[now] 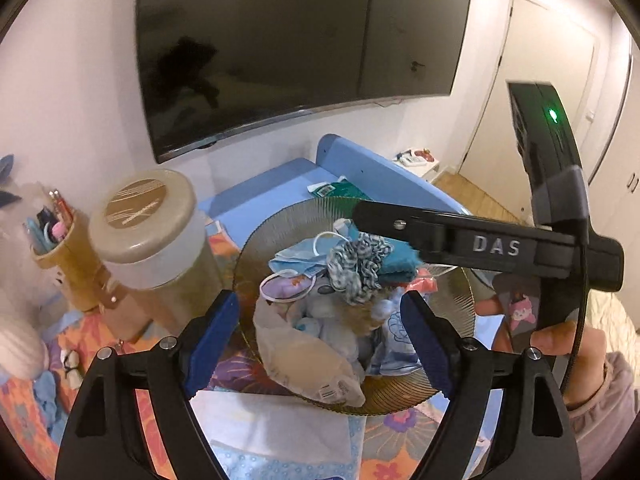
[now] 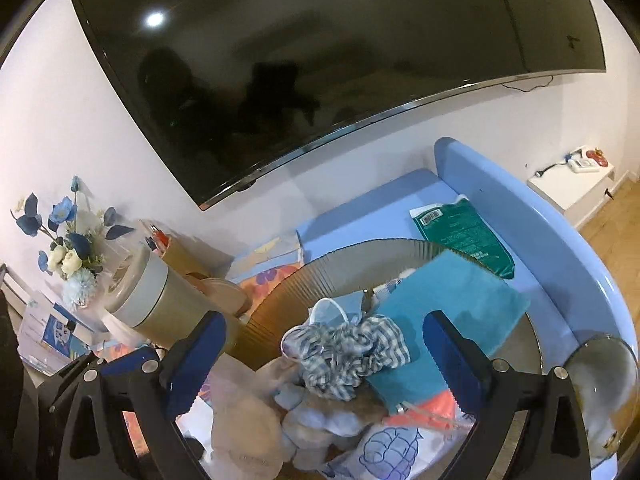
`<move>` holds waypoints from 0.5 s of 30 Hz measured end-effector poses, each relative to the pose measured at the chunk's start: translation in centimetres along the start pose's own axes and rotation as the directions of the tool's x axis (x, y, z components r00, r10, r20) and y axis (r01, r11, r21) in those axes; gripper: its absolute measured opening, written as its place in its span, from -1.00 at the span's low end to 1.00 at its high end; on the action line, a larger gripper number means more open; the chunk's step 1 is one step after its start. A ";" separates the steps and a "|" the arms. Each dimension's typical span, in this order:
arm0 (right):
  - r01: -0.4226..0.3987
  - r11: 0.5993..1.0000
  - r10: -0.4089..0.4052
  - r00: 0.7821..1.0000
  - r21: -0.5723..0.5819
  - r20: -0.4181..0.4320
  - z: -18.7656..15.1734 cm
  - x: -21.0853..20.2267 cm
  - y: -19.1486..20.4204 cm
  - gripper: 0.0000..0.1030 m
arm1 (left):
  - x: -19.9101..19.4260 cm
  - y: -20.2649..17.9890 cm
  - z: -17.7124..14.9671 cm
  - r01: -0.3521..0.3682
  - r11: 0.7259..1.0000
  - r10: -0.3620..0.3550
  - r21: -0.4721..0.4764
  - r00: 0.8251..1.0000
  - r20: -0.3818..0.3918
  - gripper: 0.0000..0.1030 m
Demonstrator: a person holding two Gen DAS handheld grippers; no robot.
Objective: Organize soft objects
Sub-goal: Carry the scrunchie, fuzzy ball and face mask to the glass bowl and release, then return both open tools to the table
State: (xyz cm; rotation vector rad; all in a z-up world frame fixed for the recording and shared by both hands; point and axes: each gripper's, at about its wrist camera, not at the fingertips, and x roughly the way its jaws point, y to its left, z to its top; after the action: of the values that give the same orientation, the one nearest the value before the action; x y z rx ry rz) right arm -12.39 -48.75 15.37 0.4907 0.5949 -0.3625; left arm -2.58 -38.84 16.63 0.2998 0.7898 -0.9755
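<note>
A ribbed brown glass bowl (image 1: 452, 396) (image 2: 280, 300) holds a heap of soft things: a blue-and-white checked scrunchie (image 1: 358, 266) (image 2: 352, 356), a teal folded cloth (image 1: 394, 268) (image 2: 452, 312), a light blue face mask (image 1: 298, 256), a beige pouch (image 1: 304, 360) (image 2: 244, 432) and a white cloth with blue print (image 2: 388, 452). My left gripper (image 1: 320, 344) is open and empty, just above the bowl's near side. My right gripper (image 2: 320, 364) is open and empty over the scrunchie; seen from the left wrist view (image 1: 460, 236), it reaches in from the right.
A frosted jar with a beige lid (image 1: 148, 232) (image 2: 148, 300) and a pen cup (image 1: 56, 232) stand left of the bowl. A green packet (image 2: 464, 232) lies on the blue tray behind. A large TV (image 1: 296, 48) hangs on the wall. Blue flowers (image 2: 68, 240) stand far left.
</note>
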 end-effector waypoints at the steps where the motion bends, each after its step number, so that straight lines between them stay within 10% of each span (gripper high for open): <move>1: 0.002 1.000 -0.002 1.000 0.009 0.005 -0.1 -0.3 -0.1 0.92 | -0.3 0.1 -0.1 0.002 1.000 -0.002 -0.007 1.000 0.003 0.59; 15: -0.106 0.994 0.101 0.979 0.020 0.175 0.7 -5.7 6.6 0.94 | -7.8 5.5 -1.7 -0.110 0.991 0.117 -0.082 0.990 0.078 0.63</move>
State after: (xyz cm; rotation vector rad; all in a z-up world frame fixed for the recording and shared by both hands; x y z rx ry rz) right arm -13.46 -42.62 21.58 0.5100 0.3939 -0.3116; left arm -1.24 -30.02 20.45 0.2339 0.7254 -0.8429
